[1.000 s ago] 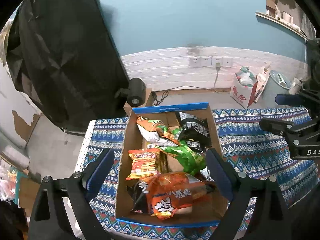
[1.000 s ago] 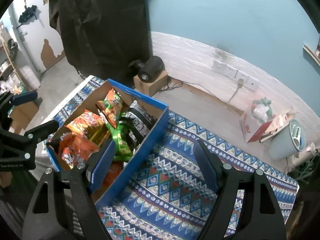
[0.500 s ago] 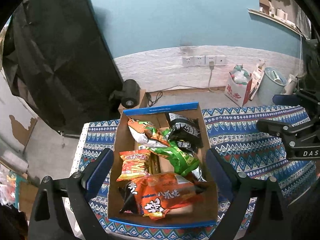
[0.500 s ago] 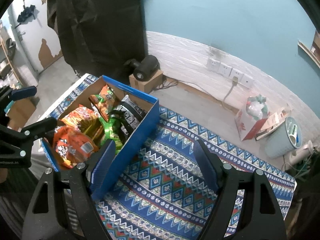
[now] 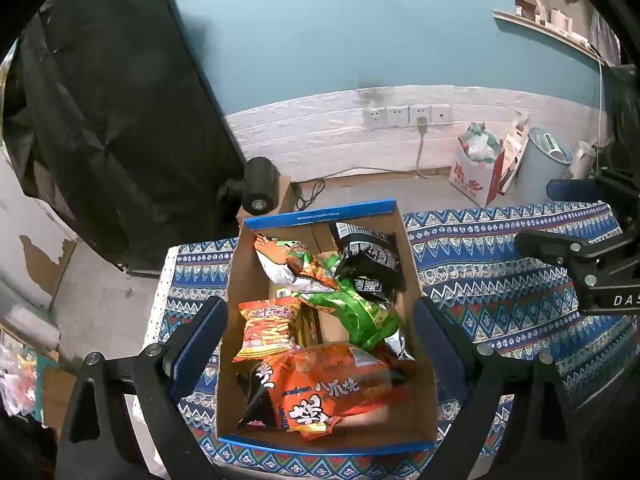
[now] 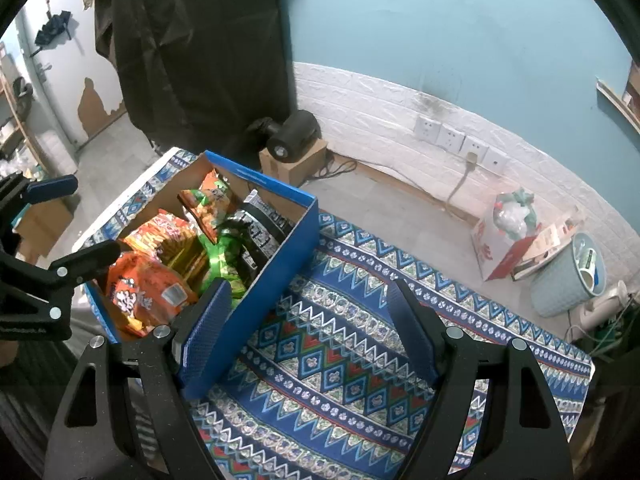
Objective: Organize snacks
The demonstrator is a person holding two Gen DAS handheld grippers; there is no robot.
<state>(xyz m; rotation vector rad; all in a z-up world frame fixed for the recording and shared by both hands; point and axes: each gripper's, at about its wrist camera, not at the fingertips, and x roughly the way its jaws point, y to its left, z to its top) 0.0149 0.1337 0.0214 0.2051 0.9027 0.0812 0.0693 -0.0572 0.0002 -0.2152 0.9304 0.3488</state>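
Left gripper (image 5: 320, 340): I have its blue-padded jaws spread wide, hovering above the box and holding nothing.
Right gripper (image 6: 308, 328): I have its jaws spread wide too, empty, over the patterned cloth just right of the box.
Box: the open cardboard box with blue rims (image 5: 320, 211) sits on the blue zigzag-patterned cloth (image 5: 500, 280) near its left end.
Snacks: all lie inside the box; a large orange packet with white characters (image 5: 324, 392) at the near end, a small orange-red packet (image 5: 268, 328) left of centre, a green packet (image 5: 356, 312) in the middle, a black-and-white packet (image 5: 372, 256) at the far right.
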